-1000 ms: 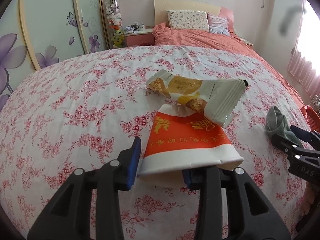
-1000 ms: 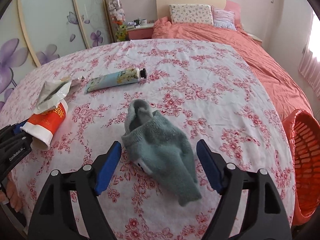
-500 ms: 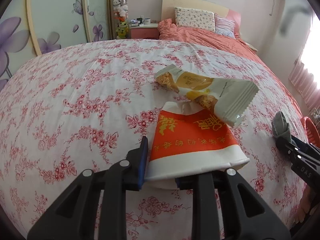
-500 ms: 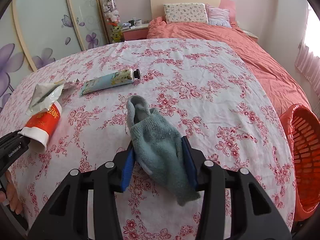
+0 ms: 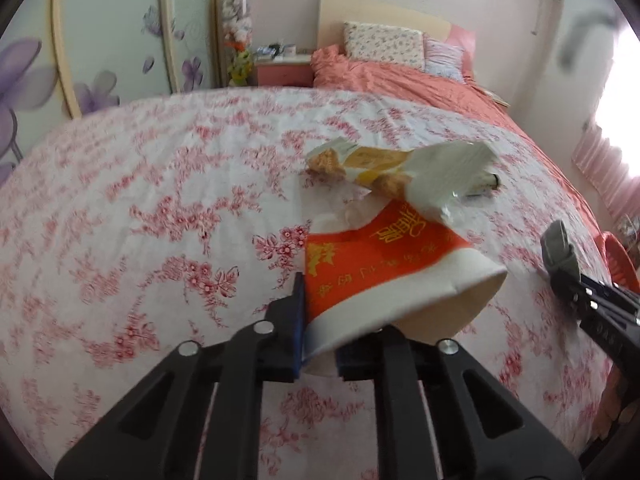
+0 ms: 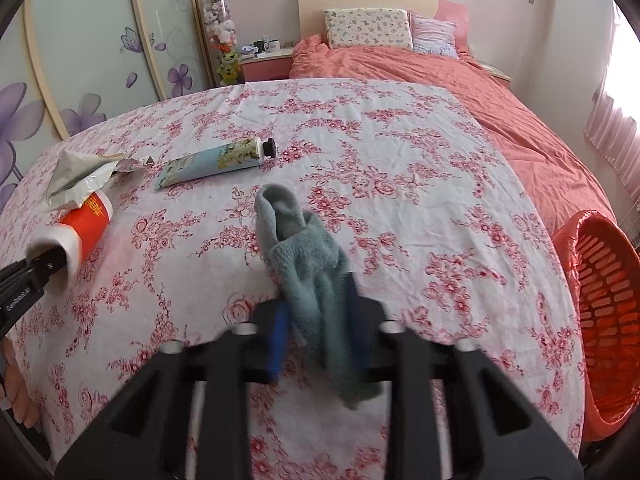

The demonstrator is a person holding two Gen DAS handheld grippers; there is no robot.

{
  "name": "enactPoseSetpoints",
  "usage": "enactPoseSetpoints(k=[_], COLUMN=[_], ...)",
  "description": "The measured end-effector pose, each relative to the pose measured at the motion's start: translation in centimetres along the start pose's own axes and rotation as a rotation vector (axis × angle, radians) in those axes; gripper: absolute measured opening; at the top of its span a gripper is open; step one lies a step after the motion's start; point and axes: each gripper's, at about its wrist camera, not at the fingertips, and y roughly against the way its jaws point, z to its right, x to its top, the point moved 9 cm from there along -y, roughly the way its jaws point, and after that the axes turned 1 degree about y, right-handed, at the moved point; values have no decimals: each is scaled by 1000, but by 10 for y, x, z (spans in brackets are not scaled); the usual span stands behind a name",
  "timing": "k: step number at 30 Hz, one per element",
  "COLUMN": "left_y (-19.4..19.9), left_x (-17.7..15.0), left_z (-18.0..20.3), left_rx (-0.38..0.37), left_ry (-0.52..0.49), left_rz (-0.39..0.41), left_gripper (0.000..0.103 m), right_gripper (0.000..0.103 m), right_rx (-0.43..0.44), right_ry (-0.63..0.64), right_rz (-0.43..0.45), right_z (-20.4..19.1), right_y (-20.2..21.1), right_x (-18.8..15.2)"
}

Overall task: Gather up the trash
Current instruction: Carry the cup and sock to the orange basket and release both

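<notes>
My left gripper (image 5: pixel 318 338) is shut on the rim of an orange-and-white paper cup (image 5: pixel 384 264), which is tilted and lifted slightly off the floral sheet; the cup also shows in the right wrist view (image 6: pixel 78 228). A crumpled snack wrapper (image 5: pixel 404 168) lies just beyond the cup and also shows in the right wrist view (image 6: pixel 80 178). My right gripper (image 6: pixel 318 328) is shut on a grey-green sock (image 6: pixel 308 256), raised off the sheet. A hand-cream tube (image 6: pixel 216 162) lies on the sheet beyond the sock.
An orange plastic basket (image 6: pixel 600 312) stands beside the bed at the right, also visible in the left wrist view (image 5: pixel 618 256). The floral sheet (image 6: pixel 400 168) covers the near bed; a pink duvet and pillows (image 6: pixel 368 34) lie at the far end, beside a nightstand (image 6: pixel 264 64).
Both grippers closed from open: the left onto the paper cup's rim, the right onto the sock. Both objects are now lifting off the sheet.
</notes>
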Motion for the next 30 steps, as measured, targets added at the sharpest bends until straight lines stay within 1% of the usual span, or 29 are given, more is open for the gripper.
enactPoseSetpoints(k=[2,5,10,15,19,23,30], left_y=[11,26,48,73,90,101,111], left_x=[-1,1,6,13,21,27,26], left_z=[5,11,22,49,83,122,202], left_rx=[-9,-6,-21,-48,-92,-155,-267], left_ry=[-22,-57,-66,-94,-125,-150,-213], left_rz=[25,65,96,131,154,164,165], left_gripper=[4,4,4,4,4,4,4], right_gripper=[14,13,13,13,13,13,13], right_rx=[28,48,63,74,58,29,-38], right_ry=[-35,-68,-92,-138,-166,-203,-290], right_rz=[-4,8,56,123,168,203,250], right_z=[4,10,20,38,57,81,140], right_y=[5,17,46,80,104,122,147], right_x=[-4,-6,-1,11,16,16,7])
